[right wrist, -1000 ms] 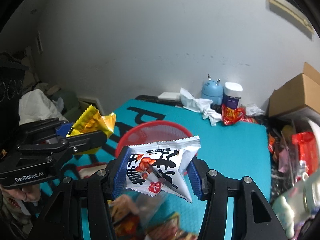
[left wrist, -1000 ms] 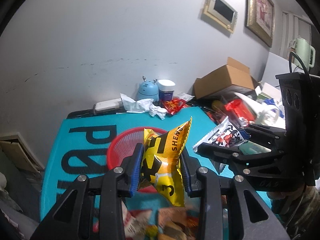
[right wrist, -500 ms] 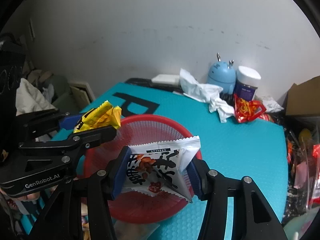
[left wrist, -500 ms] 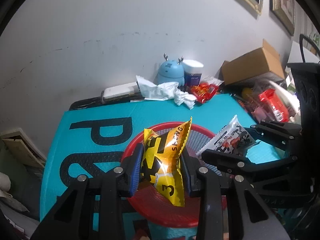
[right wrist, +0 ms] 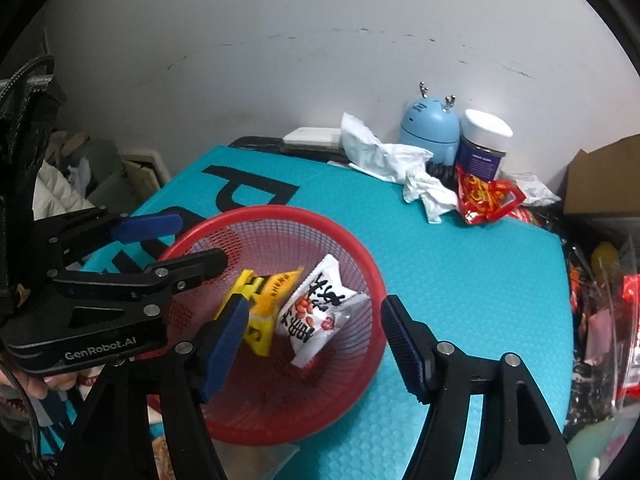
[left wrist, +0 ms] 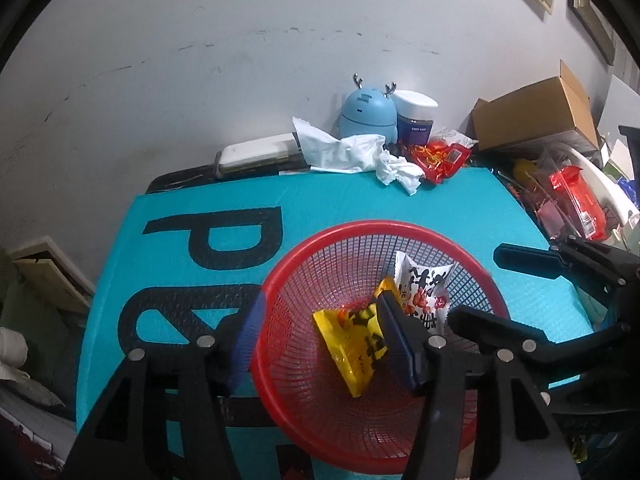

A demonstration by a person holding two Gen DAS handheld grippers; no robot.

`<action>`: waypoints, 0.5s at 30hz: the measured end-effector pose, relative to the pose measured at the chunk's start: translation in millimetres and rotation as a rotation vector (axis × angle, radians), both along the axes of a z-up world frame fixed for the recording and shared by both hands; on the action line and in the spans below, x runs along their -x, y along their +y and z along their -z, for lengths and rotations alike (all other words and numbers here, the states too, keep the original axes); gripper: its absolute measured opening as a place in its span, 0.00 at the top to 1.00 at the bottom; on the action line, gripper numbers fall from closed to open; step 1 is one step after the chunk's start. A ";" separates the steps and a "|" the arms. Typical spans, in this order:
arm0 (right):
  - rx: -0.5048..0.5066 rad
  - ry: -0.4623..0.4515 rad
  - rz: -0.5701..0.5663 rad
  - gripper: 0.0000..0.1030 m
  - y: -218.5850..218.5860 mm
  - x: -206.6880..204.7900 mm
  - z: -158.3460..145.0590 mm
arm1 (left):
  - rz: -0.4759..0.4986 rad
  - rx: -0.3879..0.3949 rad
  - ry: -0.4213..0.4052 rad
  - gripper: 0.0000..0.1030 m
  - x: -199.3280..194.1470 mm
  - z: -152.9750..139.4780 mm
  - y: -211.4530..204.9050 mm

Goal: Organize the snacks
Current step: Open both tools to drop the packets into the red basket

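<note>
A red mesh basket (left wrist: pixel 304 248) (right wrist: pixel 352 240) stands on the teal mat. A yellow snack packet (left wrist: pixel 352 344) (right wrist: pixel 264 292) and a white snack packet with black and red print (left wrist: pixel 424 292) (right wrist: pixel 320 312) lie side by side inside it. My left gripper (left wrist: pixel 324 344) is open and empty above the basket's left half. It also shows in the right wrist view (right wrist: pixel 180 240). My right gripper (right wrist: pixel 312 344) is open and empty above the basket's near side. It also shows in the left wrist view (left wrist: pixel 496 288).
Along the wall stand a blue antlered gadget (left wrist: pixel 368 116), a white-lidded jar (left wrist: pixel 414 120), crumpled tissues (left wrist: pixel 352 152) and a red packet (left wrist: pixel 440 156). A cardboard box (left wrist: pixel 532 112) and red packets (left wrist: pixel 576 200) crowd the right. More packets lie at the mat's near edge (right wrist: pixel 160 456).
Both grippers moved over the basket and opened. The yellow and white packets dropped from them into the basket.
</note>
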State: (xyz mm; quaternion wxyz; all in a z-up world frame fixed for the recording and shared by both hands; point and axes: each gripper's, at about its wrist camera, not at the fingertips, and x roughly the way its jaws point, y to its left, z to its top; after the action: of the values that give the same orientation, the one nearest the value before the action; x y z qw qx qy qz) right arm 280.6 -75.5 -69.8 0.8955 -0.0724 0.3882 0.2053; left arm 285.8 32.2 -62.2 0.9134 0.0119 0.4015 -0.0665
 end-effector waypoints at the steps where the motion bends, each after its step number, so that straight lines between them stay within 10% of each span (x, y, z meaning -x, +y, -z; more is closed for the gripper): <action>1: -0.001 -0.003 0.002 0.33 -0.6 0.7 -1.3 | 0.000 -0.001 -0.004 0.45 1.1 -2.0 -0.1; 15: -0.012 -0.132 0.020 0.33 -6.1 42.6 -59.5 | 0.000 -0.005 -0.128 0.45 39.1 -62.1 -6.5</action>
State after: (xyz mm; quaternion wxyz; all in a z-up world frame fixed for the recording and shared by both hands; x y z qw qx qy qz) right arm 238.0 -81.6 -10.3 0.9215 -0.0765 0.3278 0.1937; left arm 246.7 25.7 -0.1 0.9372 0.0182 0.3423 -0.0645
